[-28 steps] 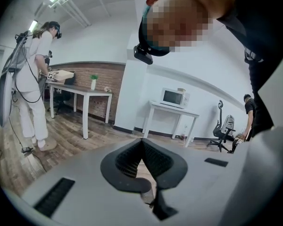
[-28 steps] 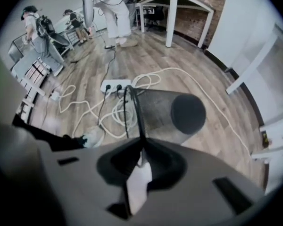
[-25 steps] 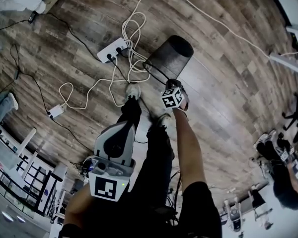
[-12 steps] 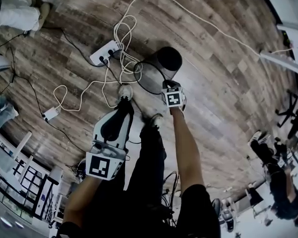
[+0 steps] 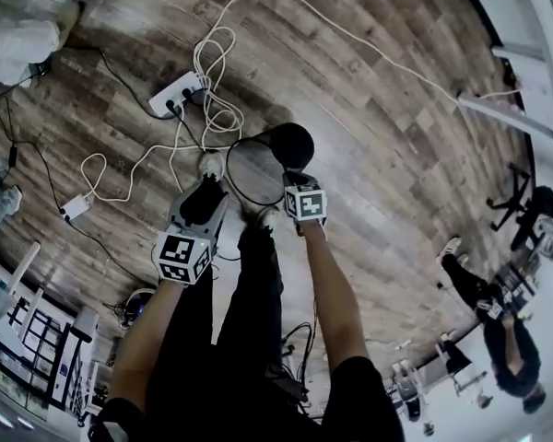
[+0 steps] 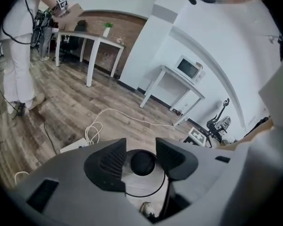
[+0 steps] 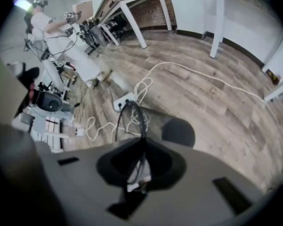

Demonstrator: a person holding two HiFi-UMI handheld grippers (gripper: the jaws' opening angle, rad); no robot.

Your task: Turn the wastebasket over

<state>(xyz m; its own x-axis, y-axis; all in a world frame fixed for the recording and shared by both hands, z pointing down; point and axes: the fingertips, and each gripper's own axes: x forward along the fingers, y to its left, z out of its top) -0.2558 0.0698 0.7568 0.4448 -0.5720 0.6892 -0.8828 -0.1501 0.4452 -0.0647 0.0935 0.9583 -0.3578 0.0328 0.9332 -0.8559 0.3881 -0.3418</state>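
Tipped further since the earlier frame, black round mesh wastebasket (image 5: 288, 145), rim pinched by right gripper (image 5: 291, 179), left gripper (image 5: 210, 188) just beside it, jaws just spread, nothing between them.

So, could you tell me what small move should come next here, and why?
Probably ease the left gripper onto the rim of the wastebasket and close. Its jaws have just been opening and stand apart, empty, with the tilted basket just ahead, while only the right gripper pinches the rim.
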